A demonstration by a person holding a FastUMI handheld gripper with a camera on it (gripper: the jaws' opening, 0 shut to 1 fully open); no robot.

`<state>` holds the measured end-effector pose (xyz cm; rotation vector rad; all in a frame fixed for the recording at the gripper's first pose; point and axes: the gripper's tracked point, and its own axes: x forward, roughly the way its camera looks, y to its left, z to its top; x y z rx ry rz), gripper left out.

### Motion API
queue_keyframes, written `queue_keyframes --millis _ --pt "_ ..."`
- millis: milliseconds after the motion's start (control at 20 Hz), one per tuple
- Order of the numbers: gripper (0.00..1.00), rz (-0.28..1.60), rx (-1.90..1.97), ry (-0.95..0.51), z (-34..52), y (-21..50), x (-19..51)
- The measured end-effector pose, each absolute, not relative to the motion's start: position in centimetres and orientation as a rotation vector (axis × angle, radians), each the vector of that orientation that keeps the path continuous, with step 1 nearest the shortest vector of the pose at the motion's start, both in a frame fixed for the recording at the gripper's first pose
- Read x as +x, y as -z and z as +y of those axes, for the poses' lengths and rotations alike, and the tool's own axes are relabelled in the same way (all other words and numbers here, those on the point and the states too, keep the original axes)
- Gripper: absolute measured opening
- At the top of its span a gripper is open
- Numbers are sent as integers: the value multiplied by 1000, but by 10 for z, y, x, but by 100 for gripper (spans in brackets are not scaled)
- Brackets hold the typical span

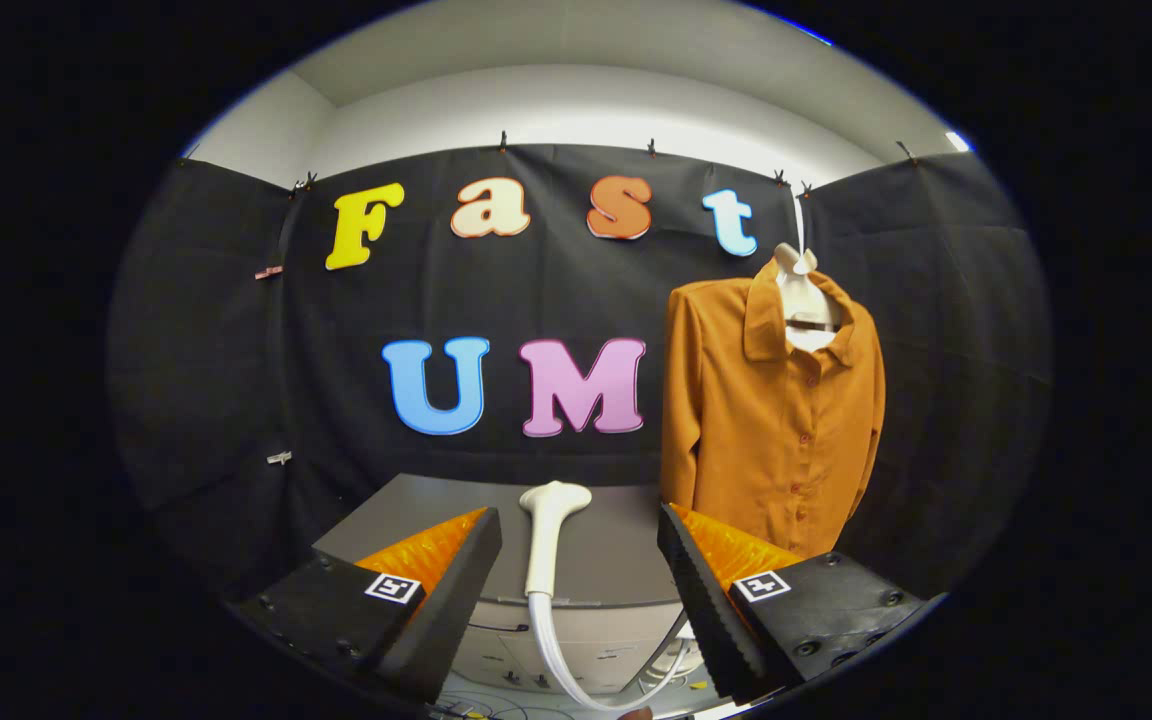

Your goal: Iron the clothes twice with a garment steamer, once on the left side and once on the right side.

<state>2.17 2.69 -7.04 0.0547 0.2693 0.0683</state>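
Open jaws of the gripper (576, 560) flank, without touching, a white steamer (548, 540) on the bench (606, 560); an orange shirt (771, 420) hangs far right.

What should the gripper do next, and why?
Probably ease forward and close on the steamer. The hand-held gripper is open and holds nothing, the steamer lies on the table between its fingers, and the shirt hangs beyond, not yet steamed.

Black cloth (556, 300) covers the wall of the booth and hangs from small clips (503, 140) along its top edge. Above the cloth there is a pale wall (576, 105) with soft light. Below stands a grey worktop (596, 550).
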Motion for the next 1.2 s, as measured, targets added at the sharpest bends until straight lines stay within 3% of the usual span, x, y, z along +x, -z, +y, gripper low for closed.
queue_keyframes --millis 250,600,800,900,950,1050,1150,1200 --pt "98 498 86 -131 56 140 56" --pt "100 703 27 -112 71 225 116" --pt "80 798 15 -104 83 260 130" --pt "79 844 8 -84 84 279 135" --pt "74 867 10 -68 82 287 136" --pt "52 876 23 -40 80 291 138" --pt "46 854 28 -52 81 292 135" --pt "36 815 38 -59 80 289 140"
